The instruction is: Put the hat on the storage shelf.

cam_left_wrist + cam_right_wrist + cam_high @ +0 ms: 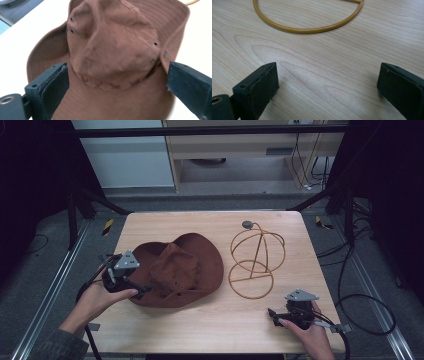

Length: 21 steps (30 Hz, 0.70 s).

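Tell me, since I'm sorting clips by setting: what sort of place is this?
Probably a lab recording rig: a wooden table inside a dark metal frame, with loose cables on a grey floor.

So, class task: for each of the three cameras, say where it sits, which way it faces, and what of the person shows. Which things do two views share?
High view: above the person's side, looking forward and down on the table; both forearms, left gripper and right gripper show.
Left gripper view: rides the left gripper, facing the brown hat between open jaws.
Right gripper view: rides the right gripper, facing the wire stand.
Shared: hat and stand also show from above.
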Motion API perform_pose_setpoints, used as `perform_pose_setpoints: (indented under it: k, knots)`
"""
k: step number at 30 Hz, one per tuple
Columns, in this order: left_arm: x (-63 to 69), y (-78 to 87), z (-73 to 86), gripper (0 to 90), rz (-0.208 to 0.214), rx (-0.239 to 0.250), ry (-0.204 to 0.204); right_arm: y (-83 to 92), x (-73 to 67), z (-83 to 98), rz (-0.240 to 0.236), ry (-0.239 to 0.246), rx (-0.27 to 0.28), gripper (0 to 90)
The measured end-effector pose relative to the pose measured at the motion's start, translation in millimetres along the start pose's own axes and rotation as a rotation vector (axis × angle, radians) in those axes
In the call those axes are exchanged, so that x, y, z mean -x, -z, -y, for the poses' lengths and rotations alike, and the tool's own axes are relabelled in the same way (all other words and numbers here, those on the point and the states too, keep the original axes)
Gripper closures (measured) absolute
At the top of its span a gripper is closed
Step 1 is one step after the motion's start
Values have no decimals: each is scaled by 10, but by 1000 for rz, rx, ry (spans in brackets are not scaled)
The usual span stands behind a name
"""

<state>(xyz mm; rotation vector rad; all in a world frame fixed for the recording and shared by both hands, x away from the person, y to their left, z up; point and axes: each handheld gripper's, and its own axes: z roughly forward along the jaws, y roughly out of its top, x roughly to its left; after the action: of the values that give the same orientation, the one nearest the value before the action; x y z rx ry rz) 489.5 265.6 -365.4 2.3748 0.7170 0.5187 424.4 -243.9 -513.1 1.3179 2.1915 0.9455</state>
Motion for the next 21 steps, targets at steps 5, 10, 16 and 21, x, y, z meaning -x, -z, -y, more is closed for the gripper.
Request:
perform_pose_setpoints:
  k: [5,10,16,21]
  knots:
    - [-86,-116,-226,35,14,-32,-28,-1,0,-1,-1,-1,0,40]
    - [-123,-268,-419,37,20,-84,-72,-1,1,-1,-2,0,0,39]
    - [-124,-469,-585,40,31,-127,-96,-2,1,-1,0,0,1,39]
    - [-132,-602,-674,41,43,-155,-99,-2,1,-1,-1,0,0,39]
